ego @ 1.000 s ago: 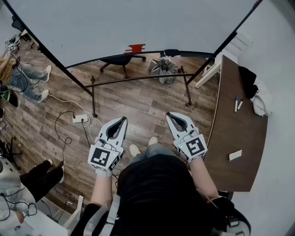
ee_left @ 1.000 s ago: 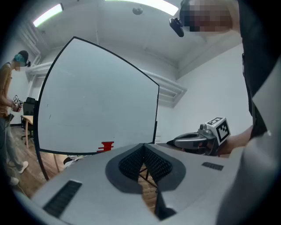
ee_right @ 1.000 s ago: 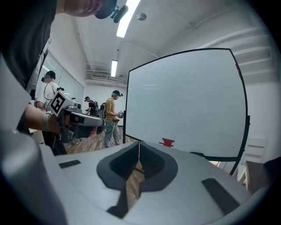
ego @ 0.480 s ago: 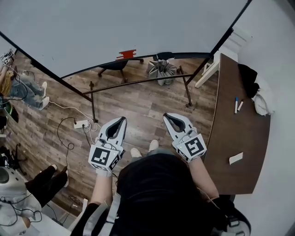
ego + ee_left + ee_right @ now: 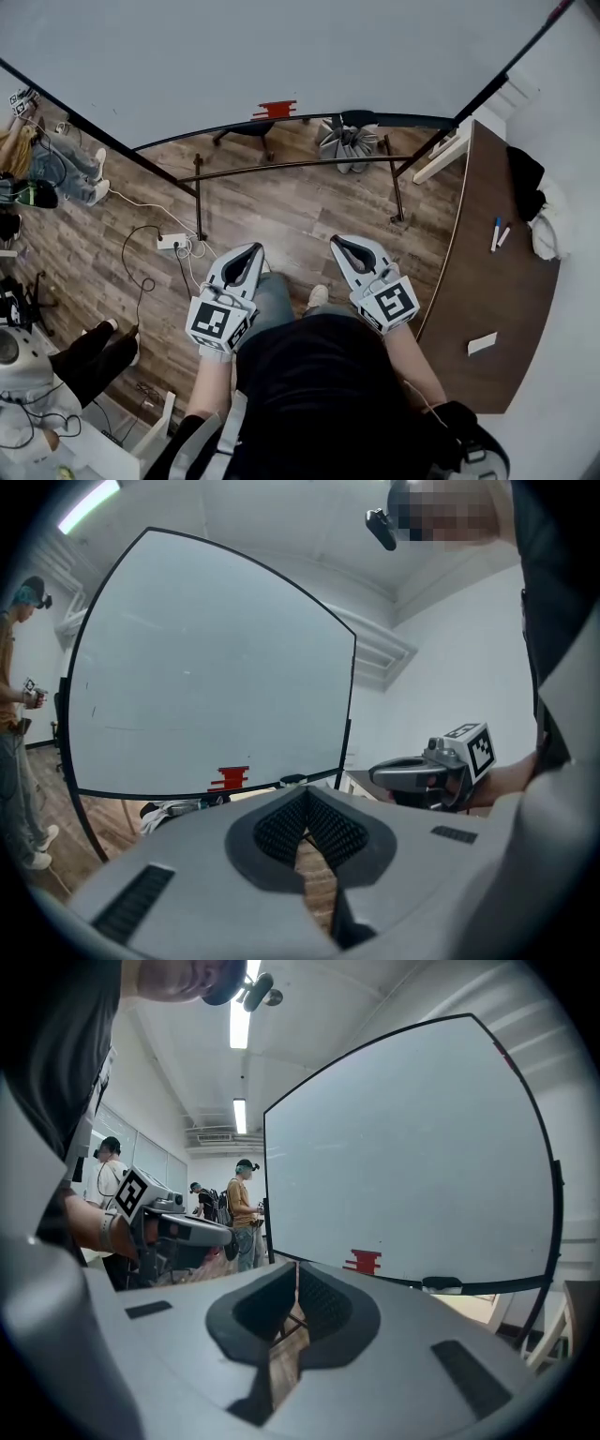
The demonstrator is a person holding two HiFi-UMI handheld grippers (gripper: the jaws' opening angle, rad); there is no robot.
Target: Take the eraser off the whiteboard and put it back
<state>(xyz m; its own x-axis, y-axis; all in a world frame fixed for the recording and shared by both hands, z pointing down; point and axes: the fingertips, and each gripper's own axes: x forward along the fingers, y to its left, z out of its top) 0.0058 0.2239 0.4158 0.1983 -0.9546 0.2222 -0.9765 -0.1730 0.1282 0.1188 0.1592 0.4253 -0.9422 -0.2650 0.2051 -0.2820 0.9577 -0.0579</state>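
Note:
A red eraser [image 5: 275, 110] sticks to the lower edge of the big whiteboard [image 5: 281, 56], straight ahead of me. It also shows in the left gripper view as the red eraser [image 5: 232, 778] and in the right gripper view as the red eraser [image 5: 363, 1262]. My left gripper [image 5: 251, 251] and right gripper [image 5: 339, 242] hang side by side over the wooden floor, well short of the board. Both are shut with nothing between the pads. Each sees the other: the right gripper [image 5: 375, 773] from the left, the left gripper [image 5: 225, 1234] from the right.
The board's stand has a crossbar [image 5: 291, 166] and legs between me and the board. A brown desk [image 5: 487, 281] with markers [image 5: 499, 232] and a paper slip [image 5: 482, 342] runs along the right. A power strip [image 5: 173, 241] with cables, a chair base [image 5: 246, 131] and people [image 5: 37, 169] are at the left.
Both grippers stay shut and side by side, a little lower. The view has shifted: the desk sits further right, and a leg has stepped forward under the left gripper.

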